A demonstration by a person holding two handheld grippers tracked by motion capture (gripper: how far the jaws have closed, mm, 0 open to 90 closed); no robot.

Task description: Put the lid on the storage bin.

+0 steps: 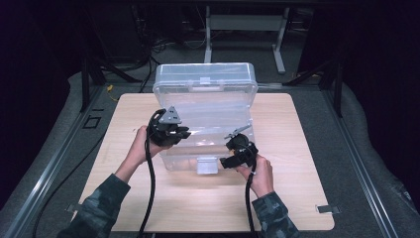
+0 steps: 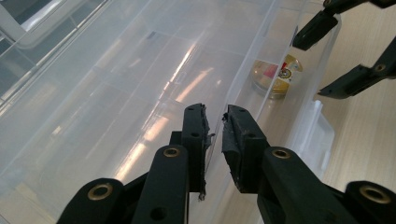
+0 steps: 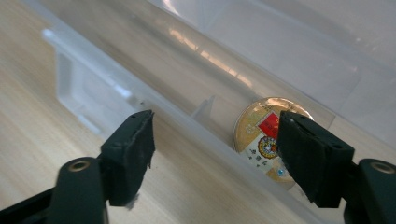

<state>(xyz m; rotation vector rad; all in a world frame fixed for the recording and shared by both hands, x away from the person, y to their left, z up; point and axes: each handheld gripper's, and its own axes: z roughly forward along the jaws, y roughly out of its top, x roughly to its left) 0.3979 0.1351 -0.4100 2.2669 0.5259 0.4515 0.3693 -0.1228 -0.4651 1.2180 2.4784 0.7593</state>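
A clear plastic storage box (image 1: 184,163) stands on the wooden table (image 1: 297,148). Its clear lid (image 1: 213,106) is tilted up over it. My left gripper (image 1: 184,133) is shut on the lid's thin edge (image 2: 215,123), with the lid pane (image 2: 116,93) stretching away to the left. A round gold disc with a red mark (image 3: 259,130) lies inside the box by the front wall (image 2: 275,74). My right gripper (image 1: 229,148) is open at the box's front right. Its jaws straddle the front rim (image 3: 187,121), one outside, one over the disc. The right gripper (image 2: 314,66) also shows at upper right in the left gripper view.
A white latch tab (image 1: 207,166) sticks out from the box's front wall (image 3: 88,98). Bare table lies on both sides and in front. A metal clip (image 1: 327,209) sits at the table's right front edge. A white desk frame (image 1: 245,22) and cables stand behind.
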